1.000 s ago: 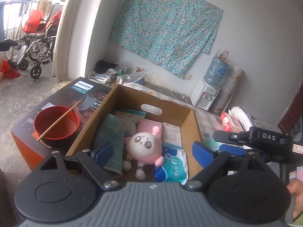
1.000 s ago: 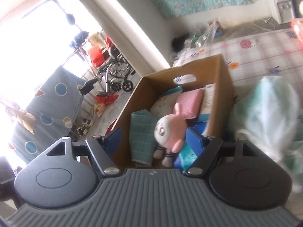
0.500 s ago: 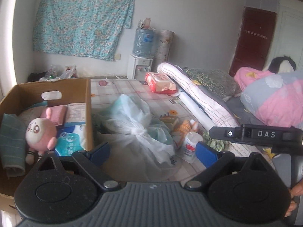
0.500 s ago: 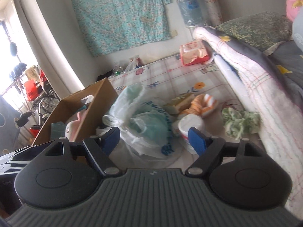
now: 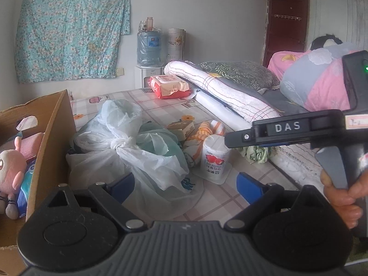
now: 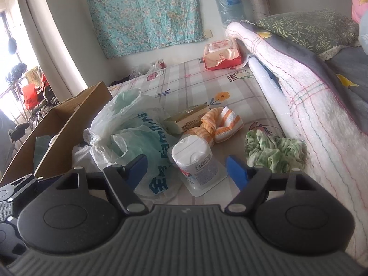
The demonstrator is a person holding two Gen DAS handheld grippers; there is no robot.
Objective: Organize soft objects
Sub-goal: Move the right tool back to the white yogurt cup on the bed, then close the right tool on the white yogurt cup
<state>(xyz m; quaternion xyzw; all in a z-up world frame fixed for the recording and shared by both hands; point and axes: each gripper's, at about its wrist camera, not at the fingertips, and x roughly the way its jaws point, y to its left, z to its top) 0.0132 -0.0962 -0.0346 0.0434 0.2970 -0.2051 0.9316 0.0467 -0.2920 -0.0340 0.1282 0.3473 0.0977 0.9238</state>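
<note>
"DAS" is printed on the right gripper (image 5: 287,127).

The box (image 5: 53,138) is matt brown cardboard with raw edges. Beside it, the bags (image 6: 128,124) are thin, crinkled, half-clear plastic film. The tub (image 6: 195,161) is smooth white plastic under a glossy wrap. The striped cloth (image 6: 220,124) looks knitted, the green rag (image 6: 273,149) soft and rumpled, the plush toy (image 5: 12,168) fuzzy. The bed sheet (image 6: 207,87) is smooth printed fabric; the blanket (image 6: 306,96) is nubby.
</note>
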